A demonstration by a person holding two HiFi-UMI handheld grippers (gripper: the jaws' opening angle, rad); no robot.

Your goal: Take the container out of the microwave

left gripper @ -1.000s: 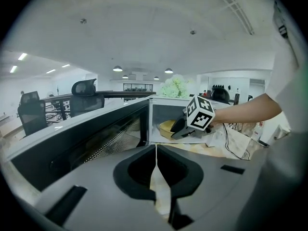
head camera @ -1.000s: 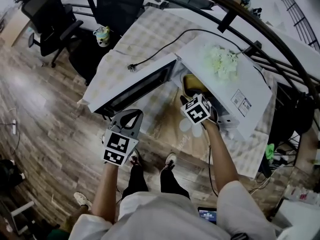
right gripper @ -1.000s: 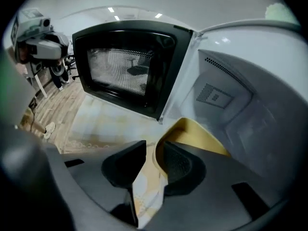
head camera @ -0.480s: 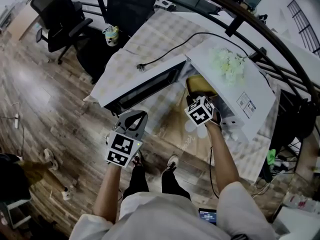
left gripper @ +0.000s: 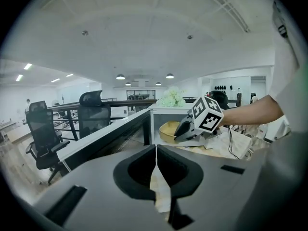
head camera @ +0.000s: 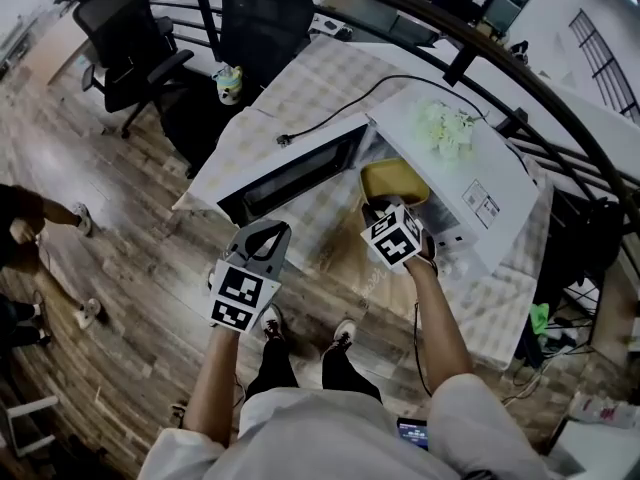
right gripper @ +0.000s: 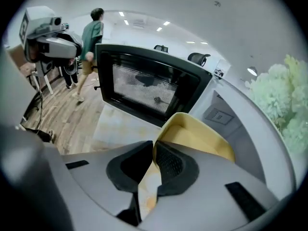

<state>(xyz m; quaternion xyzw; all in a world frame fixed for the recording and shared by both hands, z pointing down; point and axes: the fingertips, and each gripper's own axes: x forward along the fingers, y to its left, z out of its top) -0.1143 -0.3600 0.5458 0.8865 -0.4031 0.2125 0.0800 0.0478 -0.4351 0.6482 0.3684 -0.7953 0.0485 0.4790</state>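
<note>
The yellow container (head camera: 393,180) sits tilted at the mouth of the white microwave (head camera: 478,173), whose dark-windowed door (head camera: 298,171) hangs open to the left. My right gripper (head camera: 376,211) is shut on the container's near rim. In the right gripper view the yellow wall (right gripper: 199,137) is pinched between the pads of the right gripper (right gripper: 154,147). My left gripper (head camera: 259,239) hovers off the table's front edge, shut and empty. The left gripper (left gripper: 155,150) points towards the container (left gripper: 168,130) from the left gripper view.
A bunch of pale flowers (head camera: 442,124) lies on top of the microwave. A black power cable (head camera: 335,106) runs across the checked tablecloth (head camera: 300,88). Office chairs (head camera: 140,43) stand beyond the table. A person (head camera: 35,230) walks on the wooden floor at the left.
My right gripper closed on the container's rim and rose with it, so more of the container shows at the microwave's mouth. A person came into view at the left.
</note>
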